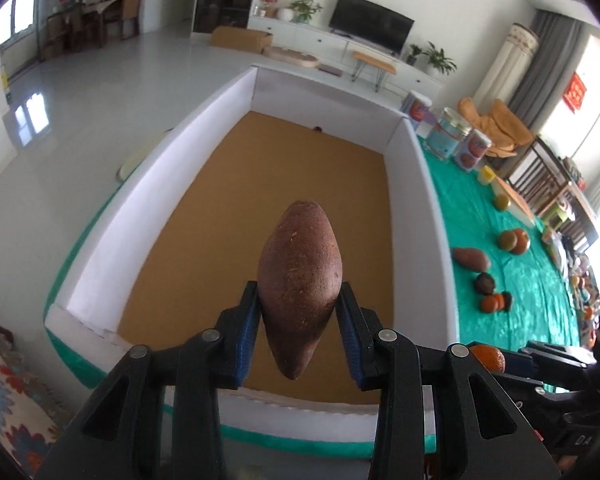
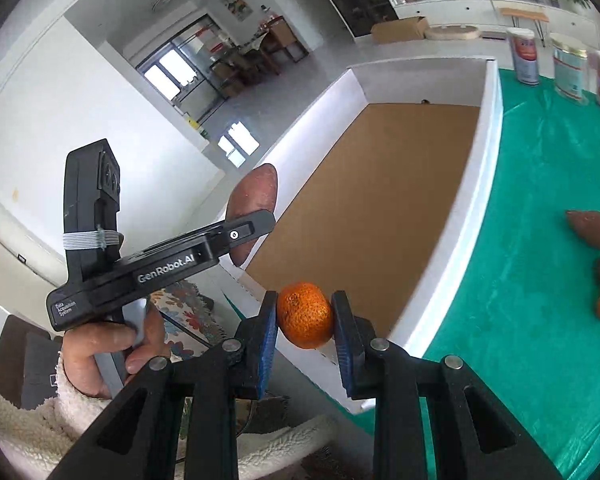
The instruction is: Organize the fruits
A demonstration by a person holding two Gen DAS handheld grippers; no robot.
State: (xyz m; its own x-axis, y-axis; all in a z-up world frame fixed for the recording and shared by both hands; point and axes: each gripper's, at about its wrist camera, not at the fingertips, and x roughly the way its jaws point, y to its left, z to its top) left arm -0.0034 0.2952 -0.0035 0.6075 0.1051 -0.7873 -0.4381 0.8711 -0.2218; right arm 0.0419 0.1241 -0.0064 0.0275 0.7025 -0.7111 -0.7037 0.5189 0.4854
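- Living room behind: TV on a low white cabinet, pale glossy floor, potted plants.
- Green cloth covers the table; a white-walled box with a bare brown cardboard floor sits on it.
- Left gripper: blue pads clamped on a sweet potato, long axis upright between the jaws, jaws only partly closed by its girth. It hangs above the near part of the box floor.
- Right gripper: jaws pinched tight on an orange, held over the box's near right corner, above the wall edge.
- From the right wrist view, the left gripper stands at 9 o'clock of the orange; a hand in a fleecy white sleeve grips its handle.
- Loose fruit on the cloth at 3 o'clock of the box: another sweet potato, a dark round fruit, small orange ones, and a greenish-orange pair farther back.
- Three labelled cans stand at 1 o'clock, just beyond the box's far right corner.
- Patterned floral fabric lies at 8 o'clock, off the table.
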